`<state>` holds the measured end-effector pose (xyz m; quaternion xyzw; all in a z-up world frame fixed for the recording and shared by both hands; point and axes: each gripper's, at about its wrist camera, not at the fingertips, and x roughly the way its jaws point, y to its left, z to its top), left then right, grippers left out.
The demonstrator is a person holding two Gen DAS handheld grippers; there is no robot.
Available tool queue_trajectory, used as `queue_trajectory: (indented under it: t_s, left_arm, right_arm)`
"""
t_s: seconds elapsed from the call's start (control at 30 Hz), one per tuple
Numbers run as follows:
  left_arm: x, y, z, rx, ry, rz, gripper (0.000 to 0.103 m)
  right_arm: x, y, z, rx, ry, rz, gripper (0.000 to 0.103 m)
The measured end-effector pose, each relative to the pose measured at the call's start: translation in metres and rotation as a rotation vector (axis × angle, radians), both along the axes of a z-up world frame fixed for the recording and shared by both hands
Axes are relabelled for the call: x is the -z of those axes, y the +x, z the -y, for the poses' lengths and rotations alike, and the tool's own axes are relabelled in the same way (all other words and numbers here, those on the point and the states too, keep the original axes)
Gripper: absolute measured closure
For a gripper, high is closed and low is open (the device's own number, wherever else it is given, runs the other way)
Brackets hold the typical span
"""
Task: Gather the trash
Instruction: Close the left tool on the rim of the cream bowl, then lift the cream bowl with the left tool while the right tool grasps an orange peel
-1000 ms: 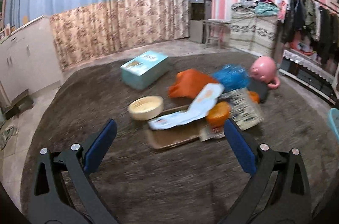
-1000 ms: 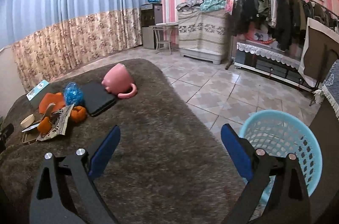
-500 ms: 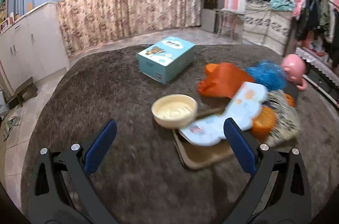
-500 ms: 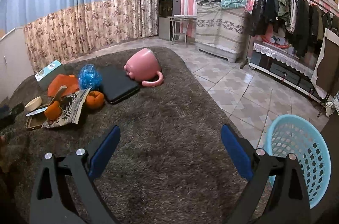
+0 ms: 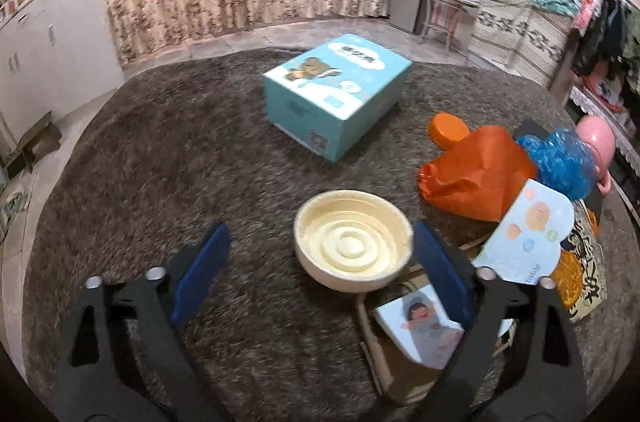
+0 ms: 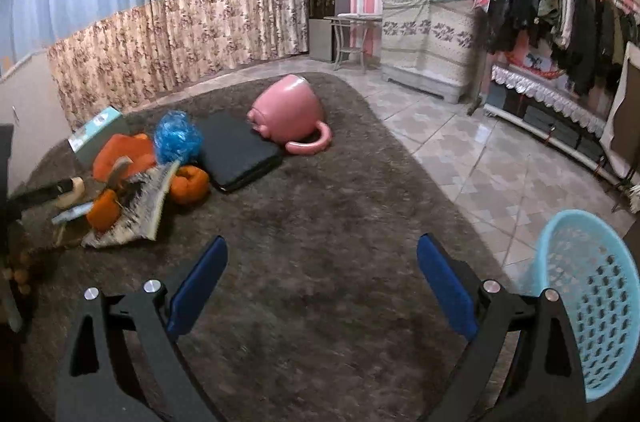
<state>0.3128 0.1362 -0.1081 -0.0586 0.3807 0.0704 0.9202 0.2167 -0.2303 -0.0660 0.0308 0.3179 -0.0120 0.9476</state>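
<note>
The cream bowl (image 5: 353, 246) was positioned upright on the brown rug (image 5: 168, 158), inside the span of the left gripper (image 5: 320, 262), whose jaws were spread wide and held nothing. Beyond the bowl a blue box (image 5: 336, 98) was located; beside the bowl, an orange bag (image 5: 476, 178) and a cardboard tray (image 5: 396, 374) were seen. The right gripper (image 6: 322, 286) was likewise spread and empty, well apart from the bowl, with a blue basket (image 6: 592, 306) just beside it.
</note>
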Motion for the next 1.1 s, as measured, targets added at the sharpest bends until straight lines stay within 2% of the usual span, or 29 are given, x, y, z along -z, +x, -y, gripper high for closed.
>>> queue_trajectory:
  t_s: [0.1, 0.13, 0.17, 0.23, 0.27, 0.3, 0.33, 0.37, 0.43, 0.53, 0.6, 0.67, 0.73, 0.77, 0.93, 1.1]
  left_arm:
    - [0.001, 0.002, 0.006, 0.033, 0.022, 0.001, 0.033]
    - [0.002, 0.002, 0.007, 0.044, 0.022, 0.000, 0.040]
    - [0.002, 0.002, 0.008, 0.053, 0.019, -0.002, 0.043]
    - [0.002, 0.003, 0.008, 0.058, 0.016, 0.000, 0.044]
    - [0.002, 0.002, 0.007, 0.059, 0.012, 0.003, 0.049]
    - [0.001, 0.000, 0.005, 0.053, 0.012, 0.011, 0.060]
    - [0.001, -0.002, 0.003, 0.055, 0.008, 0.011, 0.076]
    - [0.001, -0.002, 0.001, 0.058, -0.002, 0.007, 0.082]
    - [-0.001, -0.007, -0.005, 0.045, -0.033, 0.018, 0.084]
    - [-0.001, -0.009, -0.009, 0.042, -0.033, 0.016, 0.084]
    - [0.001, -0.010, -0.012, 0.023, -0.029, 0.003, 0.076]
    - [0.000, -0.013, -0.014, 0.012, -0.039, 0.003, 0.050]
    - [-0.001, -0.018, -0.017, -0.007, -0.030, 0.018, 0.033]
    - [-0.002, -0.018, -0.018, -0.011, -0.027, 0.020, 0.029]
    - [0.006, -0.004, -0.021, -0.008, -0.044, -0.023, 0.026]
    - [0.002, 0.002, -0.013, 0.038, -0.032, -0.001, 0.026]
  right_arm:
    - [-0.007, 0.016, -0.011, -0.008, 0.017, 0.013, 0.009]
    - [-0.010, 0.022, -0.017, -0.017, 0.022, 0.020, 0.009]
    - [-0.012, 0.027, -0.022, -0.027, 0.025, 0.025, 0.009]
    - [-0.012, 0.033, -0.033, -0.051, 0.024, 0.034, 0.009]
    - [-0.010, 0.034, -0.038, -0.068, 0.019, 0.038, 0.009]
    - [-0.009, 0.033, -0.041, -0.076, 0.016, 0.038, 0.009]
    - [-0.005, 0.033, -0.045, -0.085, 0.010, 0.033, 0.009]
    - [-0.003, 0.034, -0.048, -0.092, 0.010, 0.026, 0.009]
    - [-0.001, 0.032, -0.052, -0.107, 0.019, 0.023, 0.009]
    - [-0.002, 0.028, -0.059, -0.130, -0.006, 0.035, 0.009]
    - [-0.001, 0.026, -0.063, -0.138, -0.030, 0.042, 0.009]
    - [0.003, 0.027, -0.067, -0.147, -0.033, 0.030, 0.009]
    - [0.005, 0.029, -0.069, -0.153, -0.029, 0.021, 0.009]
    - [0.007, 0.030, -0.070, -0.157, -0.031, 0.016, 0.009]
    - [0.009, 0.030, -0.074, -0.166, -0.044, 0.013, 0.009]
    - [0.009, 0.031, -0.079, -0.180, -0.033, 0.021, 0.009]
